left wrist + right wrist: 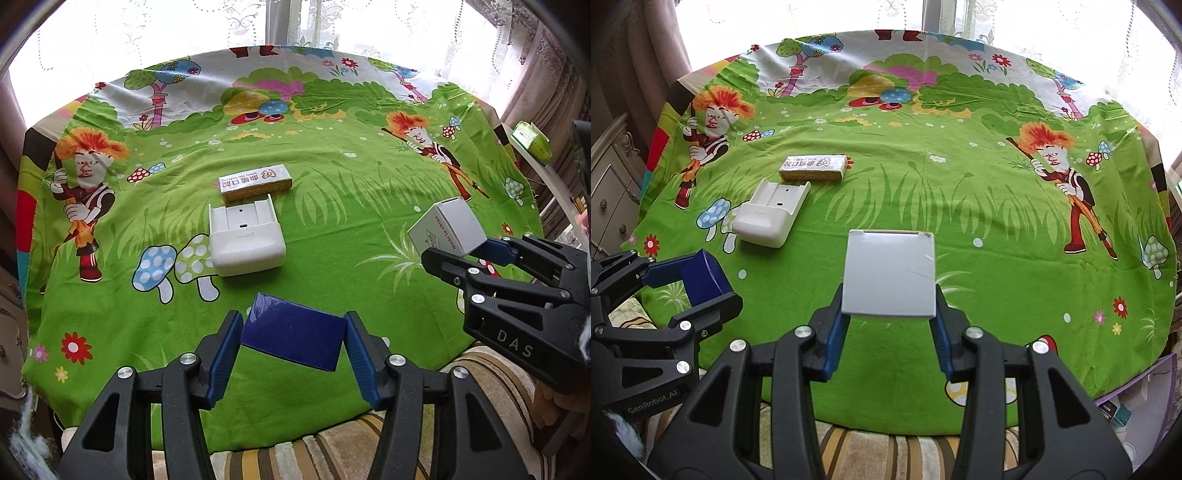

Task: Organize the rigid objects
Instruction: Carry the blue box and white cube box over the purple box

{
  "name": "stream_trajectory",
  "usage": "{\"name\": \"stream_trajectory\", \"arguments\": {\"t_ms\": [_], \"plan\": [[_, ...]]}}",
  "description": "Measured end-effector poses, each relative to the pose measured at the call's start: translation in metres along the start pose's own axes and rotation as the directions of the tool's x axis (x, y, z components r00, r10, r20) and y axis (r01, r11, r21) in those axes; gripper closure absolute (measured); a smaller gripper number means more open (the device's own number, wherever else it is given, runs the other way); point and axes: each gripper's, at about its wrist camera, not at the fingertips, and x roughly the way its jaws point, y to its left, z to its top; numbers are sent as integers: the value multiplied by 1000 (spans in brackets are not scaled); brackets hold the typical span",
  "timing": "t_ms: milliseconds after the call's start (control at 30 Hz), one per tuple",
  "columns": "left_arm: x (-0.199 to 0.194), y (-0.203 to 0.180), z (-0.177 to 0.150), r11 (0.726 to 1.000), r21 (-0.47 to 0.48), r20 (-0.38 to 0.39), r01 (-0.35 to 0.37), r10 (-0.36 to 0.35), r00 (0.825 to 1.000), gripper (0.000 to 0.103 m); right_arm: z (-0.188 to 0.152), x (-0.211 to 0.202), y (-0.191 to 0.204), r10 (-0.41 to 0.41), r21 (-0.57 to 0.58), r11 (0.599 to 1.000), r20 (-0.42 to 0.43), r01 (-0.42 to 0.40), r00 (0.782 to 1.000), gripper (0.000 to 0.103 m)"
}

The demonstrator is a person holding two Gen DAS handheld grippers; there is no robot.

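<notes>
While my left gripper holds the dark blue box between its blue pads, the box hangs tilted above the green cartoon cloth that covers the worktop, near its front edge. Both pads press on the short sides of this box. My right gripper is closed on the white carton, which it grips at the lower part, so most of the carton stands out beyond the fingertips. In the left wrist view this carton shows small black printing on one side, and it is lifted clear of the cloth.

Two other things lie on the cloth, further from me and more to the left. One is the white plastic holder, lying flat with its open slot turned away from me. Just behind it lies the yellow and white packet with red characters, very close to the holder; I cannot tell if they touch. Behind the worktop is a bright window with lace curtain.
</notes>
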Motion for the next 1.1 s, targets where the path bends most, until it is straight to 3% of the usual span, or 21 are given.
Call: {"name": "stream_trajectory", "arguments": {"t_ms": [367,633,1100], "plan": [[-25,-34,-17,999,12,30,31,-31,999,47,-29,-37,-14,3,30,1000,28,-4,1000,58],[-39,-66,-24,994,10,41,105,-105,994,47,-53,-64,-36,11,66,998,39,-13,999,58],[-43,-161,-30,970,150,3,193,-196,981,47,-113,-105,-129,-55,232,972,37,45,998,58]]}}
